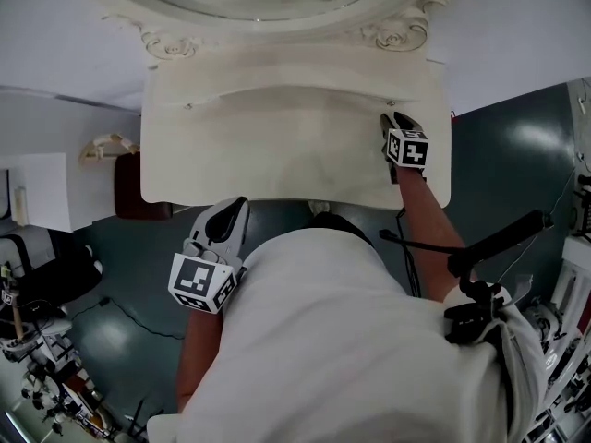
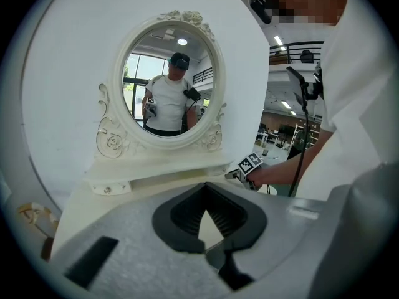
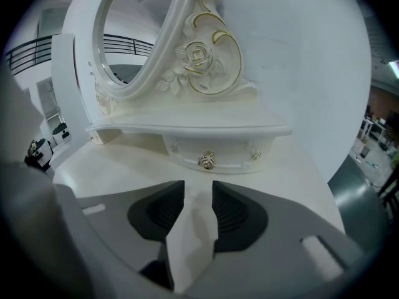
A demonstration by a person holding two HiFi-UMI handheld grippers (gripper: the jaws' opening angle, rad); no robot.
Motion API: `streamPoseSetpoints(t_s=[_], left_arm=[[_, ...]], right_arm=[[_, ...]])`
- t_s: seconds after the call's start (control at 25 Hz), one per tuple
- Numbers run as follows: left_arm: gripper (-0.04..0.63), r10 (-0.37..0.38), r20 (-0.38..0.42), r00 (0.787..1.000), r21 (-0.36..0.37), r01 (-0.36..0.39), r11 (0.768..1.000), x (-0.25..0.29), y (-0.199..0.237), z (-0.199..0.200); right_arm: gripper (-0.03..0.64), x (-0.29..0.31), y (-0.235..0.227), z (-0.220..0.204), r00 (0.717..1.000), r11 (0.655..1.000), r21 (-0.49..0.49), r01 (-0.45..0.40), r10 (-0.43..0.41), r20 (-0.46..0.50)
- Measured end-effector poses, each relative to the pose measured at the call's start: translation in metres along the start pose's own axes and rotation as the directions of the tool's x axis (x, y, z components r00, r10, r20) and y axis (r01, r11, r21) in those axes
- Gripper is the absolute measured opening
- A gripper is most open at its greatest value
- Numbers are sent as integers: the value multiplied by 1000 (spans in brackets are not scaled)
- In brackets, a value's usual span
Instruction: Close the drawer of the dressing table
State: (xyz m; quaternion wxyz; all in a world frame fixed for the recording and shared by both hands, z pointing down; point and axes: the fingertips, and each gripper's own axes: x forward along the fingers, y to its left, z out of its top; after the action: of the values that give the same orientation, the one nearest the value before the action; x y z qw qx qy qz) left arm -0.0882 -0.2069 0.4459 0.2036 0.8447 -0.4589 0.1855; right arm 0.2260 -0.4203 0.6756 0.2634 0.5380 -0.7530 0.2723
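Cream tabletop (image 1: 277, 146) under right gripper (image 3: 198, 192), arm outstretched, fingers apart, empty, drawer knob (image 3: 207, 161) just ahead; left gripper (image 2: 206, 189) near torso, fingers together.

My left gripper (image 2: 206, 188), grey with black ribbed pads, fills the bottom of the view. Its jaws meet at the tips with nothing between them. Beyond it lies the cream dressing table top (image 2: 124, 205). At the back stands an oval mirror in a carved cream frame (image 2: 167, 80), reflecting a person in a white T-shirt. A small cream drawer with a round knob (image 2: 110, 187) sits under the mirror's left side. My right gripper (image 2: 240, 172), with its black-and-white marker cube, is at the shelf's right end.
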Motion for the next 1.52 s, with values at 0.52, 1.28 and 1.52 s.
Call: streamPoseSetpoints(t_s=[0.52, 1.28, 1.52], left_arm=[[2, -40, 44, 998, 15, 40, 999, -67, -13, -35], [3, -110, 64, 992, 17, 109, 994, -186, -49, -126], [3, -129, 71, 989, 28, 128, 991, -209, -60, -148]], right_arm=[[7, -74, 57, -53, 1000, 1000, -20, 15, -15, 4], [0, -209, 200, -158, 995, 991, -81, -103, 102, -14], [0, -246, 240, -174, 990, 982, -125, -142, 143, -2]])
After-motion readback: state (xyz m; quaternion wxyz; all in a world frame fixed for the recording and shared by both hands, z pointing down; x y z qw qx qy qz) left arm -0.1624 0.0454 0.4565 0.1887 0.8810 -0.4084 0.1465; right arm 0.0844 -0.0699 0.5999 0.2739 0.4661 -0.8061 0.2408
